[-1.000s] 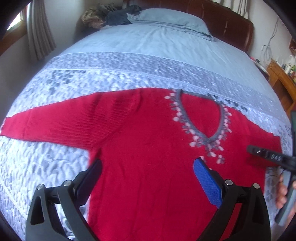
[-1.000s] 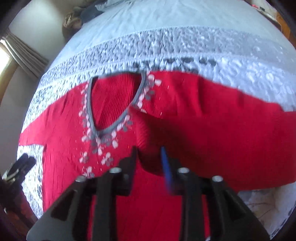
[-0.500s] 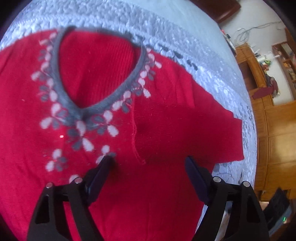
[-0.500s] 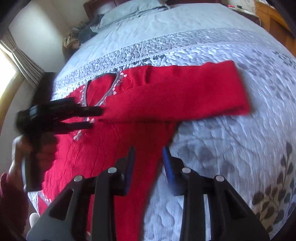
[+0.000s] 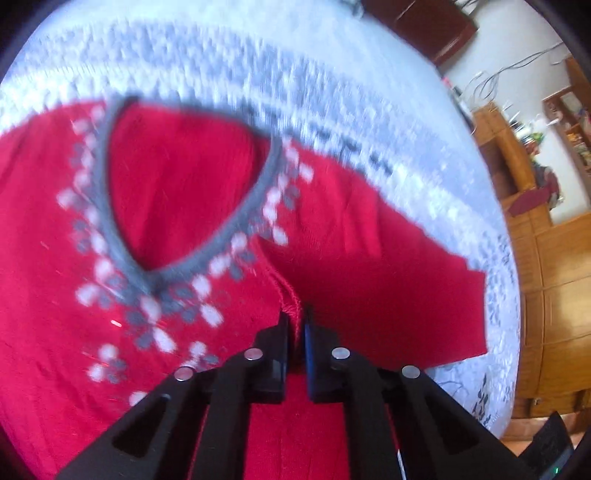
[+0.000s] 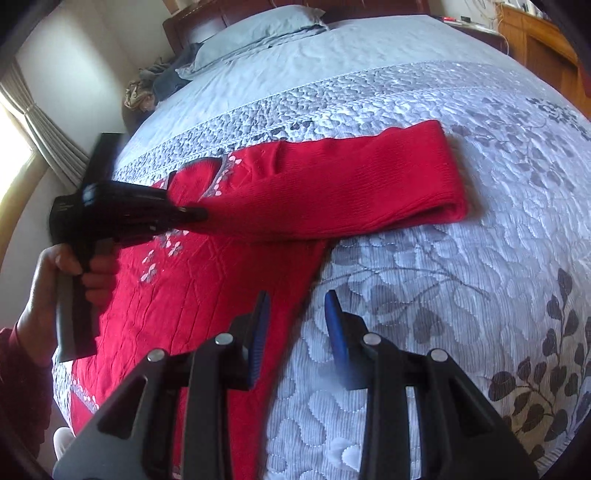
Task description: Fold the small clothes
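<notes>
A red knit sweater (image 5: 177,192) with a grey V-neck and white flower trim lies flat on the bed, front up. Its sleeve (image 6: 351,184) stretches out to the right. My left gripper (image 5: 294,319) is shut on a raised pinch of red knit at the seam where that sleeve meets the body. In the right wrist view the left gripper (image 6: 197,214) touches down beside the neckline, held by a person's hand (image 6: 74,269). My right gripper (image 6: 297,306) hovers open over the sweater's side edge below the sleeve, with nothing between its fingers.
The grey quilted bedspread (image 6: 461,295) with a leaf pattern spreads to the right of the sweater. A pillow (image 6: 255,29) and a heap of clothes (image 6: 147,88) lie at the head of the bed. Wooden cabinets (image 5: 554,295) stand beyond the bed's right side.
My left gripper moved right across the sweater to the sleeve seam and shut on a pinch of knit. My right gripper swung right, from the chest to the sweater's side edge.
</notes>
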`<state>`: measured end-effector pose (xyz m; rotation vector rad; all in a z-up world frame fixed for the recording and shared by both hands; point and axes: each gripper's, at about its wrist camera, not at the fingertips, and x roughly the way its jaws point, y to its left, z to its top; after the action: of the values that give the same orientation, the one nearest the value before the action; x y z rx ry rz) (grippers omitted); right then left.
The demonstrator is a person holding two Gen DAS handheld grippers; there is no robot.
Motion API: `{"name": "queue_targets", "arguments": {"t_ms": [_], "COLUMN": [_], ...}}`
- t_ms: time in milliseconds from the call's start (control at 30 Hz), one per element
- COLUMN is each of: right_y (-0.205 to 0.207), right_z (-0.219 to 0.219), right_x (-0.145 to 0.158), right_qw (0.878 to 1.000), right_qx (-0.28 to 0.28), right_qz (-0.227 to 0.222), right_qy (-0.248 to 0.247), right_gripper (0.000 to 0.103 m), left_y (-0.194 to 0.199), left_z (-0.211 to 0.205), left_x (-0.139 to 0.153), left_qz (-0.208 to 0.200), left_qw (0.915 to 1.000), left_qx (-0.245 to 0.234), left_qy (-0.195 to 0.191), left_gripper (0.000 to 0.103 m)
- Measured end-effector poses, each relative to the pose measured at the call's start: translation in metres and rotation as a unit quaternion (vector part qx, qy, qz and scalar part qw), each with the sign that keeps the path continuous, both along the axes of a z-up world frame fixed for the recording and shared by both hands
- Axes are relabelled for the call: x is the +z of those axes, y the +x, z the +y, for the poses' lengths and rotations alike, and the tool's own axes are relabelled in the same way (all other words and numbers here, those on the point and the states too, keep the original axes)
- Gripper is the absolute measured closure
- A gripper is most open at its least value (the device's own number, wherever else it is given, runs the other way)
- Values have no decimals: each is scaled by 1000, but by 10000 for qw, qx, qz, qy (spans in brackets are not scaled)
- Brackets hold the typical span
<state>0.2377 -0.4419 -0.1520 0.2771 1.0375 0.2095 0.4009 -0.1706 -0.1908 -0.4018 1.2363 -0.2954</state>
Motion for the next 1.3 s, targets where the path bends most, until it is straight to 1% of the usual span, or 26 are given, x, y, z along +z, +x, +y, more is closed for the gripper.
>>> {"name": "queue_targets", "arguments": {"t_ms": [100,167,200,300,333,400,467,500,600,633,700,767,800,833,933,1000,1033,1067,1100,1133,1200,1233,1300], "right_y": [1,0,-1,1,3,9,21,34,69,85,109,123,126,126,123,124,123,122,119,119,119,122,130], "right_z": [-5,-8,-9,-10,-8,-4,3,7,23,33,46,49,47,44,36,35,35,33,36,39,47,50,55], "right_x": [2,6,8,9,8,6,6,7,4,0,-12,-28,-39,-49,-56,-53,-48,-42,-30,-23,-10,-8,-15], "right_qw": [10000,9999,9999,9999,9999,9999,10000,9998,9982,9973,9968,9951,9929,9910,9913,9905,9901,9901,9914,9926,9946,9946,9935], "right_qx": [-72,-111,-123,-143,-145,-110,-61,-27,132,259,278,205,142,115,110,94,64,59,117,156,219,235,202], "right_qz": [10,-53,-79,-86,-51,19,66,119,341,473,693,965,1179,1331,1266,1312,1337,1317,1184,1072,920,919,1067], "right_qy": [1,13,9,10,-1,-17,23,126,475,505,272,89,26,69,338,397,427,479,548,541,435,418,326], "right_gripper": [72,72,72,71,71,71,71,71,70,70,70,72,75,77,77,76,72,62,59,57,57,57,57], "left_y": [-2,-4,-5,-1,1,4,5,5,3,3,1,0,0,0,-2,-3,-5,-7,-9,-10,-3,1,9], "left_z": [24,52,72,121,142,171,188,194,197,197,195,197,200,203,211,222,227,233,236,235,222,214,196], "left_x": [20,36,46,58,59,54,42,34,14,6,-8,-16,-19,-22,-19,-8,-2,7,18,25,33,32,26], "left_qz": [-342,-641,-831,-1070,-1110,-1038,-889,-801,-633,-574,-467,-399,-371,-363,-436,-459,-498,-585,-724,-786,-836,-822,-737], "left_qw": [9991,9968,9943,9884,9850,9825,9827,9838,9849,9852,9852,9845,9846,9846,9850,9845,9841,9837,9832,9833,9863,9879,9914], "left_qx": [253,437,566,848,1012,1182,1255,1260,1260,1254,1232,1206,1183,1153,1030,1164,1281,1409,1495,1486,1296,1187,950], "left_qy": [22,202,345,671,854,994,1031,993,1007,1016,1094,1206,1232,1260,1314,1232,1122,948,762,705,590,558,524], "left_gripper": [97,97,97,97,97,97,97,97,97,97,97,96,93,89,85,82,82,80,79,77,76,74,73]}}
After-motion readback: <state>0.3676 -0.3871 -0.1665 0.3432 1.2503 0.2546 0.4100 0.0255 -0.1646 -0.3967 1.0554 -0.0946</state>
